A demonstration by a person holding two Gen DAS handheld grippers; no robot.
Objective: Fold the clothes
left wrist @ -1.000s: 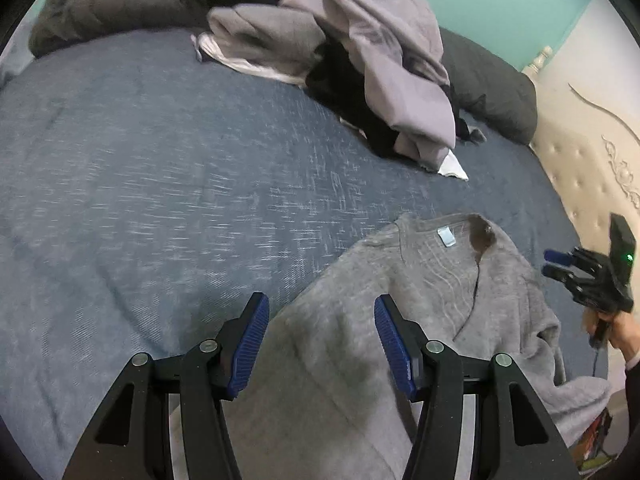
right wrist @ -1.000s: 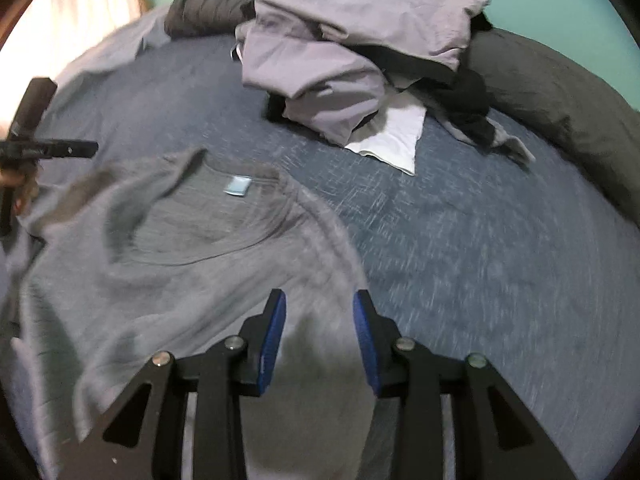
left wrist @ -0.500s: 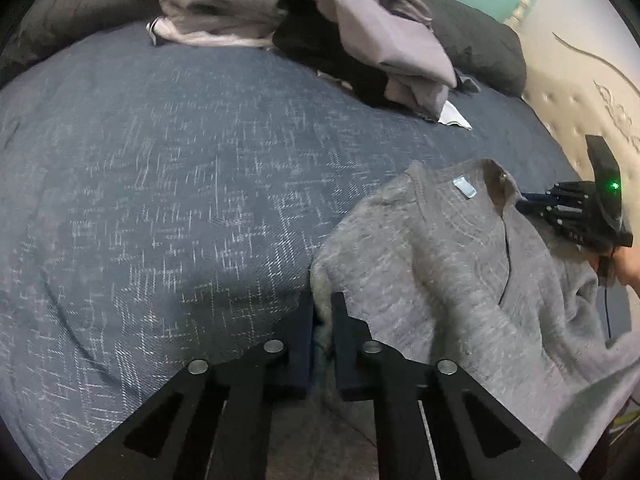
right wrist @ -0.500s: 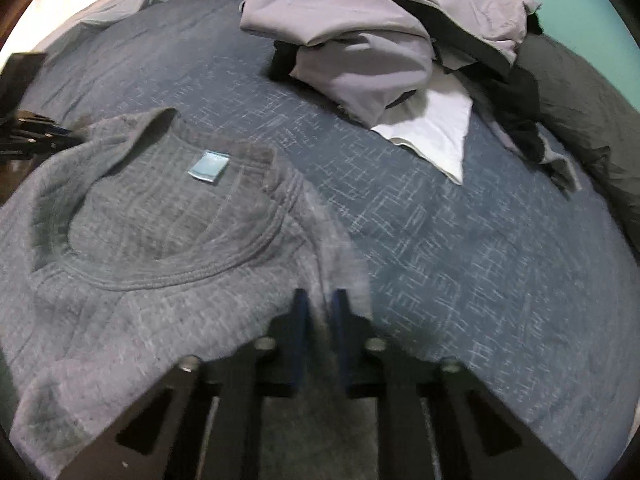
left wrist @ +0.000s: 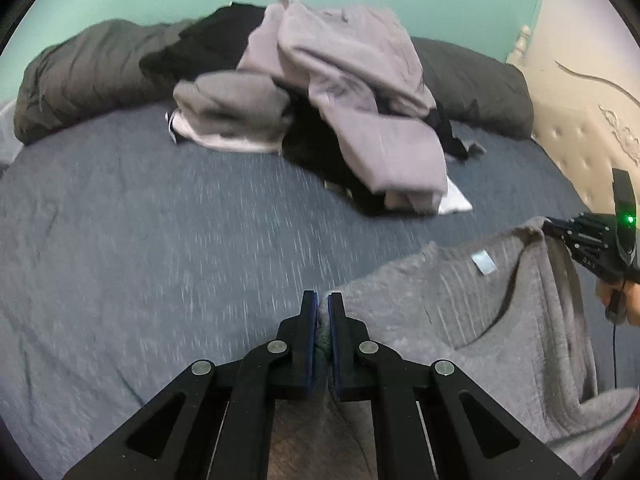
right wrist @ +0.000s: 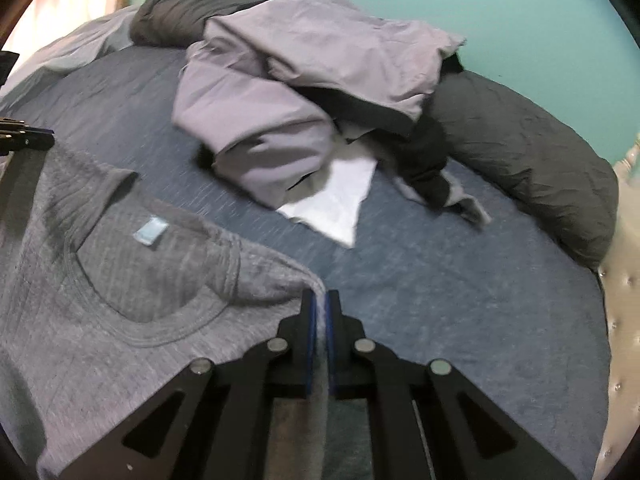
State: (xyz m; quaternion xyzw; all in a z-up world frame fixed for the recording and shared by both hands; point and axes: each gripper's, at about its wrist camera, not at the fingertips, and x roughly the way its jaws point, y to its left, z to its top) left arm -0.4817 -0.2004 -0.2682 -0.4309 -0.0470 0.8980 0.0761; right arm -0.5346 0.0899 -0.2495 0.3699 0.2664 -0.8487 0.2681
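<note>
A grey knit sweater (left wrist: pixel 480 320) with a pale blue neck label (left wrist: pixel 484 262) hangs lifted over the blue bedspread (left wrist: pixel 160 240). My left gripper (left wrist: pixel 323 300) is shut on one shoulder edge, with grey fabric pinched between its blue pads. The right gripper (right wrist: pixel 319 298) is shut on the other shoulder of the same sweater (right wrist: pixel 100 300), near the collar and its label (right wrist: pixel 150 231). In the left wrist view the right gripper (left wrist: pixel 552 224) shows at the far right, gripping the cloth. The left gripper (right wrist: pixel 50 139) pokes into the right wrist view at the left edge.
A heap of unfolded clothes (left wrist: pixel 340 92), lilac, black and white, lies at the back of the bed in front of a dark grey rolled duvet (left wrist: pixel 88 72). A cream tufted headboard (left wrist: pixel 580 112) stands at the right. A hand (left wrist: pixel 624 304) holds the right gripper.
Both grippers went from open over the flat sweater to shut on its shoulders. They have since risen and pulled back, lifting the sweater's top edge off the bed.
</note>
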